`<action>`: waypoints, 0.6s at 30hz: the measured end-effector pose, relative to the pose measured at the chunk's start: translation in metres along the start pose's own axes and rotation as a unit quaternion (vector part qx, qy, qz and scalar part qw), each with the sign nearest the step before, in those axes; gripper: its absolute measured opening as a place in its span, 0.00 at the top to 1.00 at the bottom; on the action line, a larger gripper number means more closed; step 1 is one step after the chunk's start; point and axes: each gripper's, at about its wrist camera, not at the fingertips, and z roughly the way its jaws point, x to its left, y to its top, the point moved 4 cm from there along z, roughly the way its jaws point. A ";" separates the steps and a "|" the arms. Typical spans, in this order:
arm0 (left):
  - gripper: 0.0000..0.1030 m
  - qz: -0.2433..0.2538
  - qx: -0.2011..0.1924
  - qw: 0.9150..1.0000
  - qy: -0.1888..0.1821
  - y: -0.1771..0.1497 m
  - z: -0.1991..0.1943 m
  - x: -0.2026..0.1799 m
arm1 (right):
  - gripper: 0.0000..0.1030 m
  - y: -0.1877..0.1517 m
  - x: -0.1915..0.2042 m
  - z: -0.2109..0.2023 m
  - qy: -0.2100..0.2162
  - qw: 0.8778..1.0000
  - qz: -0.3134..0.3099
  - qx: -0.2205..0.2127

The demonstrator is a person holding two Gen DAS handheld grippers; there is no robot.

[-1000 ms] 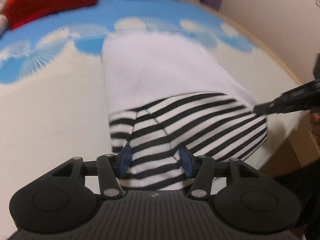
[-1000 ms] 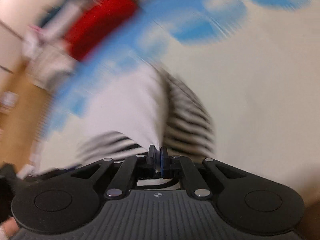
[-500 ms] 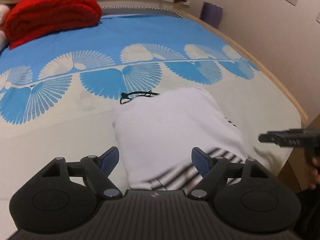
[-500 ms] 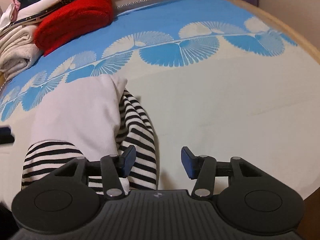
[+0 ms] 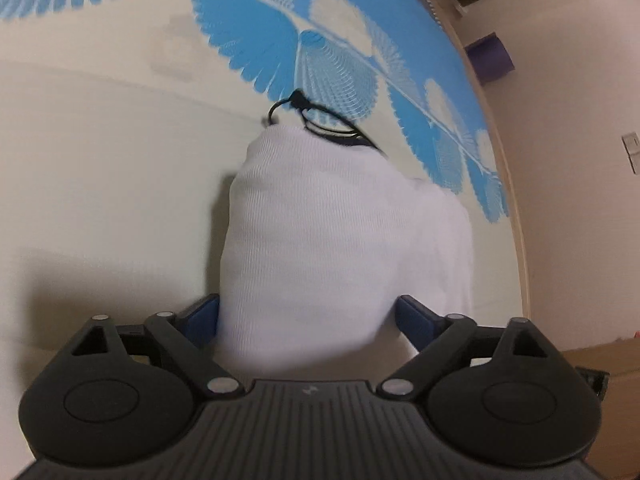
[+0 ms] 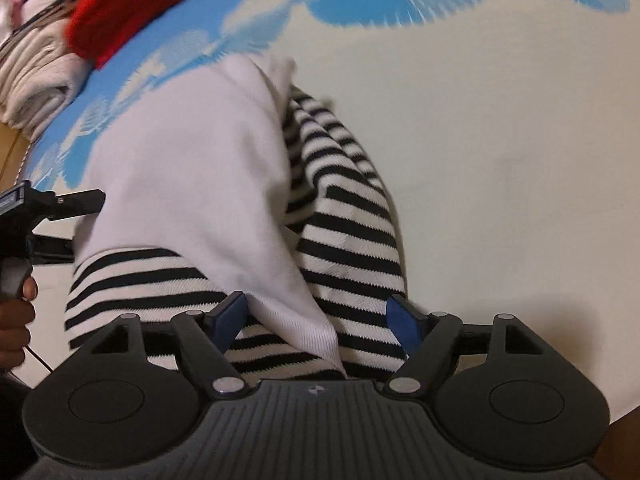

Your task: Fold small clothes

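A small garment, white (image 5: 320, 240) with a black-and-white striped part (image 6: 348, 232), lies folded on the bed cover (image 5: 100, 168). My left gripper (image 5: 308, 318) straddles its white end. The jaws are wide and still opening, with cloth between the blue pads (image 5: 200, 316) but not pinched. My right gripper (image 6: 316, 318) hangs over the striped end, where a white corner (image 6: 312, 320) lies on the stripes. Its jaws are opening too, with cloth between the pads and no grip. In the right wrist view the left gripper (image 6: 60, 220) shows at the garment's left edge, held by a hand (image 6: 16, 312).
A black elastic loop (image 5: 320, 120) lies at the garment's far end. A red blanket (image 6: 132, 12) and a stack of cream clothes (image 6: 36, 76) sit at the bed's far side. The wooden bed edge (image 5: 516, 200), a purple object (image 5: 490, 58) and the wall run along the right.
The right gripper, shut on the garment a second ago, has let go and opened. The left gripper opened wider, left the striped end, rolled, and now sits low over the white end.
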 end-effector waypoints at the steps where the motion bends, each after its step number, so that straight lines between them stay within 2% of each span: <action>1: 0.05 -0.005 0.001 1.000 -0.003 0.001 0.006 0.002 | 0.30 0.001 -0.001 0.004 0.002 1.000 0.007 0.003; 3: 0.05 -0.016 -0.005 1.000 -0.016 0.001 0.014 0.003 | 0.51 0.003 0.000 0.008 0.006 1.000 0.008 0.001; 4: 0.06 -0.014 -0.014 1.000 -0.014 0.002 0.015 0.001 | 0.72 0.004 0.003 0.008 0.018 1.000 0.009 0.001; 5: 0.11 -0.012 -0.019 1.000 -0.009 0.002 0.015 -0.002 | 0.75 0.005 0.007 0.009 0.025 1.000 0.012 0.000; 7: 0.29 -0.002 -0.029 1.000 -0.002 0.002 0.009 -0.007 | 0.82 0.006 0.014 0.009 0.017 1.000 0.004 -0.005; 8: 0.47 0.004 -0.034 0.999 0.000 0.004 0.005 -0.010 | 0.84 0.006 0.018 0.008 0.014 1.000 0.001 -0.008; 9: 0.54 0.019 -0.042 0.999 0.000 0.008 -0.003 -0.016 | 0.86 0.008 0.020 0.008 0.013 1.000 0.001 -0.013; 11: 0.55 0.070 -0.072 0.995 0.009 0.018 -0.024 -0.032 | 0.88 0.016 0.027 0.003 0.024 0.999 0.008 -0.032; 14: 0.54 0.142 -0.133 0.980 0.045 0.042 -0.058 -0.048 | 0.89 0.033 0.046 -0.002 0.047 0.996 0.005 -0.073; 16: 0.50 0.158 -0.162 0.972 0.062 0.060 -0.078 -0.046 | 0.89 0.047 0.061 0.001 0.058 0.994 -0.003 -0.096; 18: 0.33 0.158 -0.192 0.964 0.090 0.079 -0.095 -0.032 | 0.89 0.065 0.082 0.007 0.069 0.991 -0.005 -0.118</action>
